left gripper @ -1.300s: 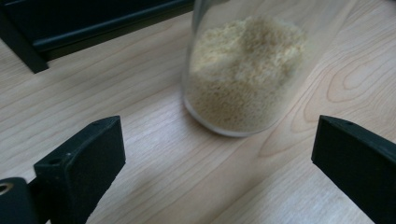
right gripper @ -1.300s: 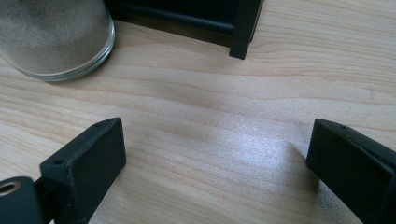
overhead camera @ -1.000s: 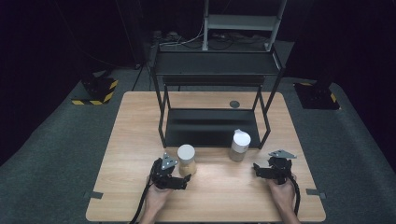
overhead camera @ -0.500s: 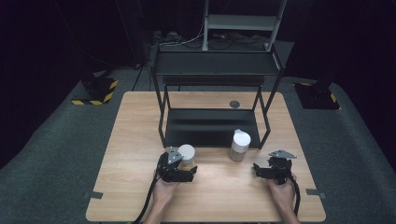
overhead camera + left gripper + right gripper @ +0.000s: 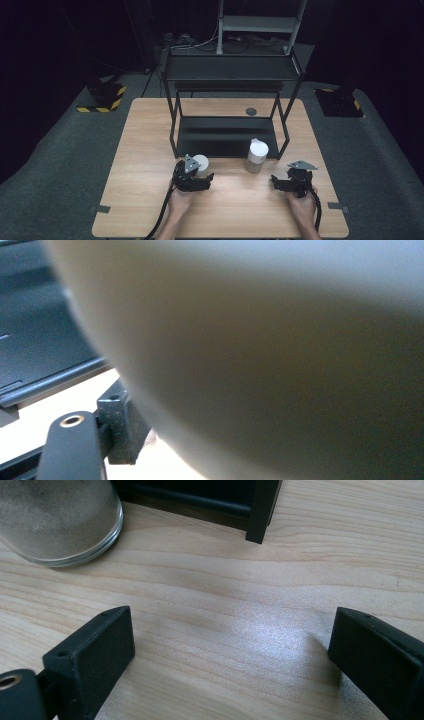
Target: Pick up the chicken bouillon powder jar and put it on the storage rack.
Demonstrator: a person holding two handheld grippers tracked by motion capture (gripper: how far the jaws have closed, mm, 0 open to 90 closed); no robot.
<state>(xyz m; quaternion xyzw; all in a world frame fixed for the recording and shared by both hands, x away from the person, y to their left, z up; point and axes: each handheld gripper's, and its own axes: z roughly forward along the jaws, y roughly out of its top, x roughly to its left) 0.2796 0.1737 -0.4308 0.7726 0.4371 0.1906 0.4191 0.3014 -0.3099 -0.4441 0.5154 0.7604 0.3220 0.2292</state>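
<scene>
A squat jar with a white lid (image 5: 202,161) stands on the wooden table (image 5: 145,130) in front of the black rack's left leg. My left gripper (image 5: 199,169) reaches it from the near side; its jaws have just been closing with the jar between them and now press on it. In the left gripper view the pale jar (image 5: 280,365) looms close, and one black finger (image 5: 117,427) lies against its side. A taller glass jar of grey powder (image 5: 257,155) stands to the right. My right gripper (image 5: 289,177) rests open, right of that jar (image 5: 60,520), with bare wood between its fingers.
A black two-tier metal rack (image 5: 230,75) stands on the far half of the table, its lower shelf (image 5: 225,136) just behind both jars. One rack leg (image 5: 262,510) is ahead of the right gripper. A small dark disc (image 5: 251,111) lies near the table's far edge.
My left gripper has moved forward to the left jar and drawn its jaws in around it. The right gripper and the tall jar have stayed put.
</scene>
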